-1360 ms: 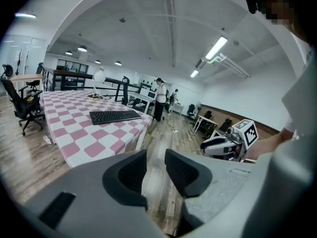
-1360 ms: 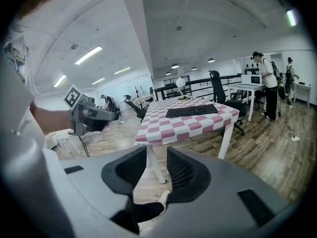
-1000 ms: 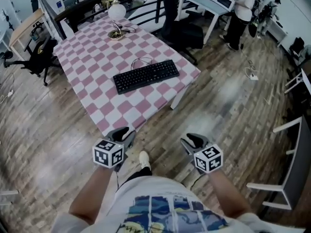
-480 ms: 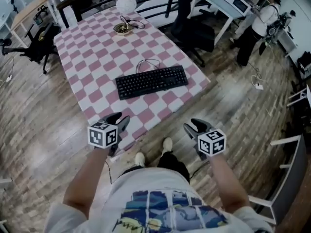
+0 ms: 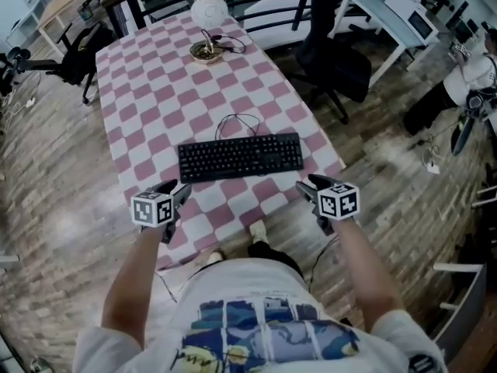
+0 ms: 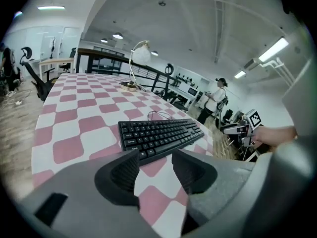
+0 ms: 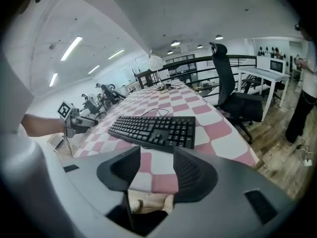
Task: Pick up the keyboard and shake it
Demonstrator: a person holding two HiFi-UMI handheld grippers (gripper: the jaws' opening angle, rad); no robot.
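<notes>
A black keyboard [image 5: 241, 156] lies flat near the front edge of the pink-and-white checked table [image 5: 155, 92], its thin cable [image 5: 237, 120] looping behind it. My left gripper [image 5: 175, 190] hovers over the cloth just in front of the keyboard's left end. My right gripper [image 5: 309, 186] hovers at the table's front right corner, just below the keyboard's right end. Both sets of jaws are opening, with nothing between them. In the left gripper view the keyboard [image 6: 161, 134] lies just beyond the jaws of the left gripper [image 6: 155, 157]. In the right gripper view the keyboard [image 7: 156, 129] lies a little past the right gripper [image 7: 157, 155].
A white globe lamp [image 5: 208, 12] with a brass base stands at the table's far end. A black office chair [image 5: 342, 62] stands right of the table, another chair [image 5: 78, 47] to the far left. A person [image 5: 466, 84] stands at the right, by white desks [image 5: 388, 6].
The person has walked up to the table. Both grippers have come from over the floor to the table's front edge, either side of the keyboard, and their jaws stand wider.
</notes>
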